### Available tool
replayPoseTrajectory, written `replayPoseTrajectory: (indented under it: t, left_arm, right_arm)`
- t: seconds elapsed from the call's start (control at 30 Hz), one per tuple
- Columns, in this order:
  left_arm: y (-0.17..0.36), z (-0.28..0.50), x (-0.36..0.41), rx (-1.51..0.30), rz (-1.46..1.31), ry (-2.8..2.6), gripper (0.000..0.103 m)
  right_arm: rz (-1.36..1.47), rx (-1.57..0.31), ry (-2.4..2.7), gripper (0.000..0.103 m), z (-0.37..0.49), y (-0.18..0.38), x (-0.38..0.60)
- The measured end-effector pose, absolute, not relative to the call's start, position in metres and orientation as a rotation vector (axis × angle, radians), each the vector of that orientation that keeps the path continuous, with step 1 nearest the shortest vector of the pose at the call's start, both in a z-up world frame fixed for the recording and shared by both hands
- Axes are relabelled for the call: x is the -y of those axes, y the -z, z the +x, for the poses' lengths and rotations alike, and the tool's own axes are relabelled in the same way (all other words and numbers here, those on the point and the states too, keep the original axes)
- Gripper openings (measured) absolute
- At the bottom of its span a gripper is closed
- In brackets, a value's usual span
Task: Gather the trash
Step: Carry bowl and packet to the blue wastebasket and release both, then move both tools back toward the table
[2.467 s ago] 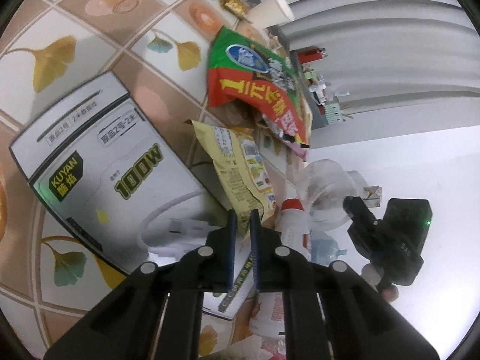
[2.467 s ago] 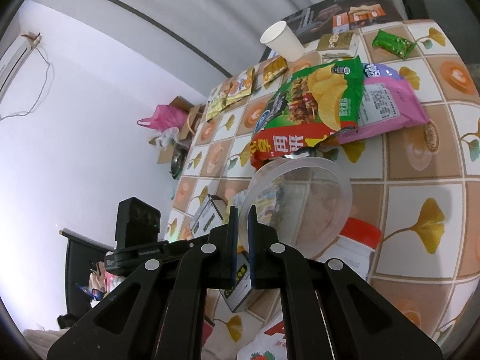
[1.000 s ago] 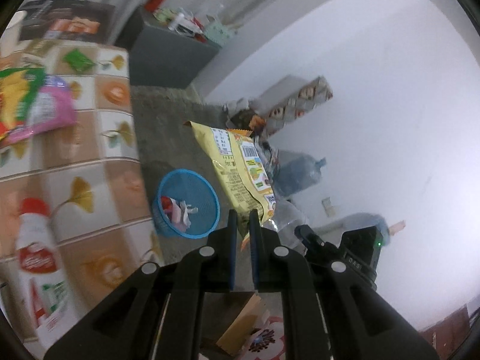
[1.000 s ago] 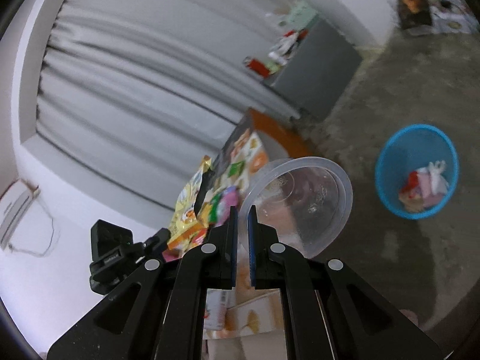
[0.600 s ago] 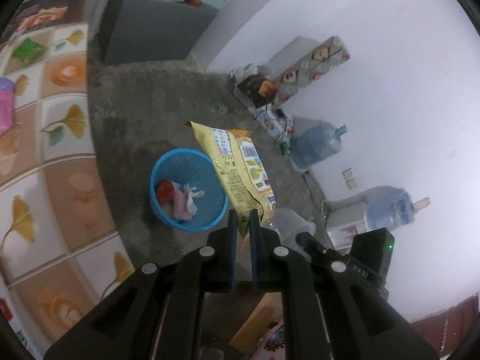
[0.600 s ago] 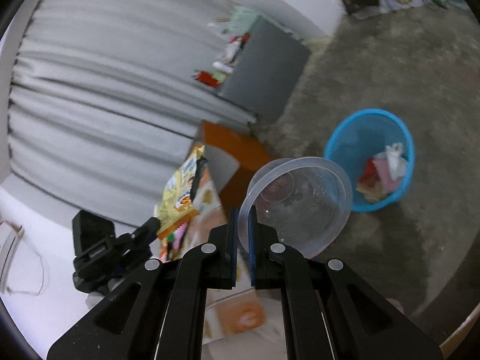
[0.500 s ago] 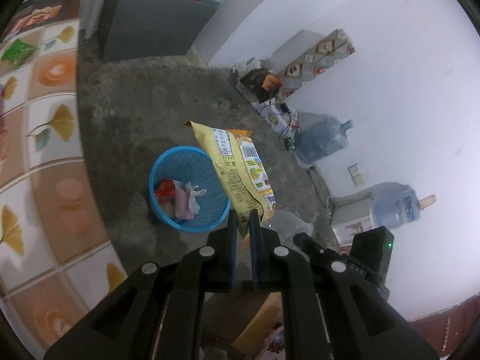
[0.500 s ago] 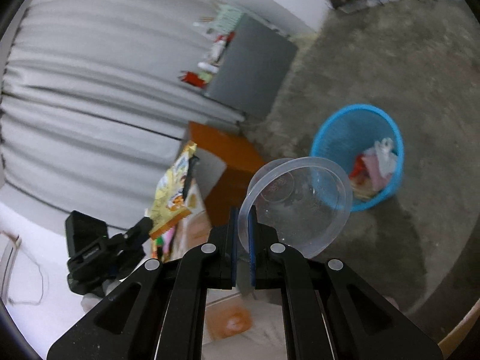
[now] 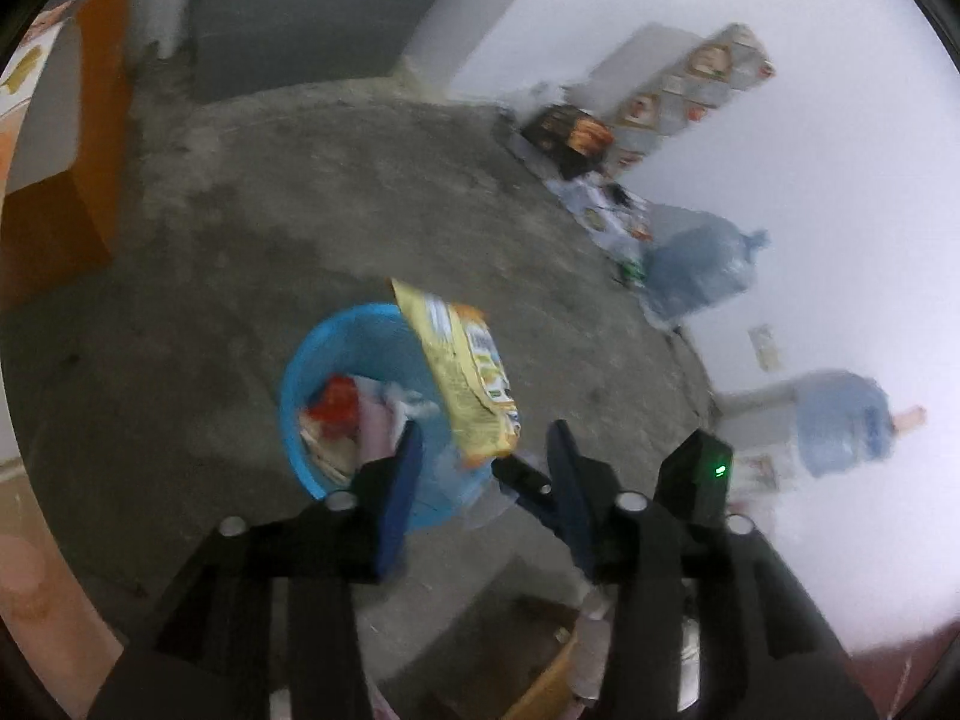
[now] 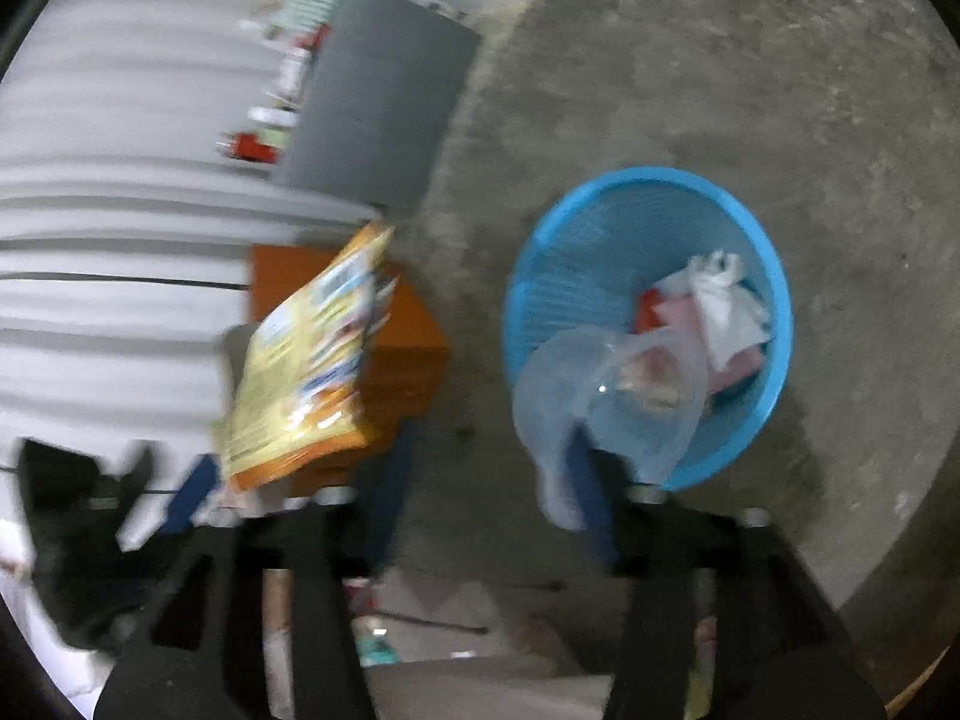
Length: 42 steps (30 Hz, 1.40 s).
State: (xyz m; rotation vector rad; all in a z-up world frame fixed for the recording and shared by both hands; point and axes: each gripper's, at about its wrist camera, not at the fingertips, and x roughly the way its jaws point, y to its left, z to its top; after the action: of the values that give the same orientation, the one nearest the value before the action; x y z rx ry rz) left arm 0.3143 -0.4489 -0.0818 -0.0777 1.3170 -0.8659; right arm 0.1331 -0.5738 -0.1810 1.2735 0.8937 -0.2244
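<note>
Bare concrete floor [image 9: 252, 228] fills both views, with a blue basket [image 10: 600, 228] standing on it, a grey cabinet [image 9: 312, 12] against the wall and big water jugs [image 9: 699, 267] further off. The basket already holds some trash: red, pink and white scraps lie at its bottom.

Above it, the left gripper [image 9: 483, 468] has its jaws opening, and the yellow snack bag [image 9: 471, 384] hangs loose between them over the basket's far rim, no pad pressing on it. The right gripper [image 10: 486, 480] is likewise opening; the clear plastic bowl [image 10: 612, 396] leans against one finger and tips toward the basket's mouth, apparently let go.

Judging by this, two more pieces are at the point of dropping in. Whether both land inside cannot be told, as the bag sits near the edge. A corner of the patterned table [image 9: 24, 72] shows, but what remains on it is not visible.
</note>
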Motion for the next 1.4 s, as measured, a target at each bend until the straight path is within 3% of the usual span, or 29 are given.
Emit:
replayPoseTrajectory:
  t: [0.1,0.23,0.53,0.77,1.07,1.2,1.4]
  left_arm:
    - [0.093,0.318,0.447,-1.349,-0.102,0.838,0.042]
    - [0.088,0.316,0.432,-1.339,-0.093,0.839,0.042]
    - [0.051,0.303,0.39,-1.288,-0.143,0.871,0.042]
    - [0.012,0.283,0.353,-1.235,-0.163,0.908,0.046]
    - [-0.045,0.236,0.285,-1.042,-0.1,0.992,0.063]
    - [-0.064,0.216,0.242,-0.943,-0.106,0.974,0.074]
    - [-0.081,0.19,0.172,-0.829,-0.154,0.898,0.084]
  right_arm:
    - [1.319,-0.993,0.258,0.052,0.134,0.222,0.573]
    - [1.374,-0.992,0.256,0.052,0.116,0.242,0.567]
    - [1.514,-0.763,0.125,0.056,0.112,0.235,0.57]
    - [1.494,-0.791,0.145,0.057,0.119,0.227,0.561]
    - [1.25,-0.725,0.136,0.057,0.092,0.152,0.512]
    - [1.066,-0.69,0.133,0.069,0.072,0.102,0.472]
    - [0.824,-0.649,0.128,0.083,0.058,0.04,0.426]
